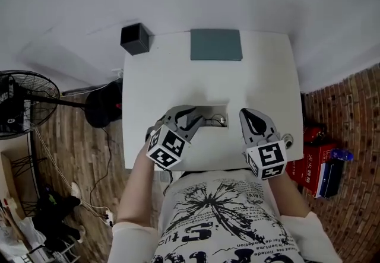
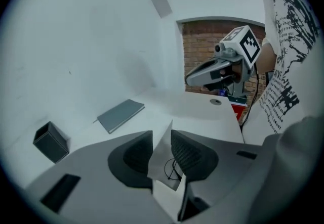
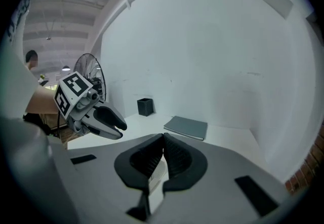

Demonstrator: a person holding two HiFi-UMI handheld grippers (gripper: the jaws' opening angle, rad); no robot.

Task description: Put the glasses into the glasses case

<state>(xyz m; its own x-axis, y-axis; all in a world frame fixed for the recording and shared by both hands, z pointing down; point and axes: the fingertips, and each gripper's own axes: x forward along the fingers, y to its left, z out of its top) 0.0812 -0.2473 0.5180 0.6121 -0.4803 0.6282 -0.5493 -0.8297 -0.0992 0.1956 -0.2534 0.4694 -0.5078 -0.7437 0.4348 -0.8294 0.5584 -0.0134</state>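
Left fingers [image 2: 190,154] apart, glasses [image 2: 170,167] beyond

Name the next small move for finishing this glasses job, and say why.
Probably bring the left gripper down to fold the raised flap shut. The glasses seem to lie in the glasses case already, the left jaws stand apart with nothing gripped, and the right gripper is shut.

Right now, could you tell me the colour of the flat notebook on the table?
Dark grey-green notebook, clearest in the head view.

Smooth matt table [image 1: 166,78], rough brickwork [image 1: 356,113]
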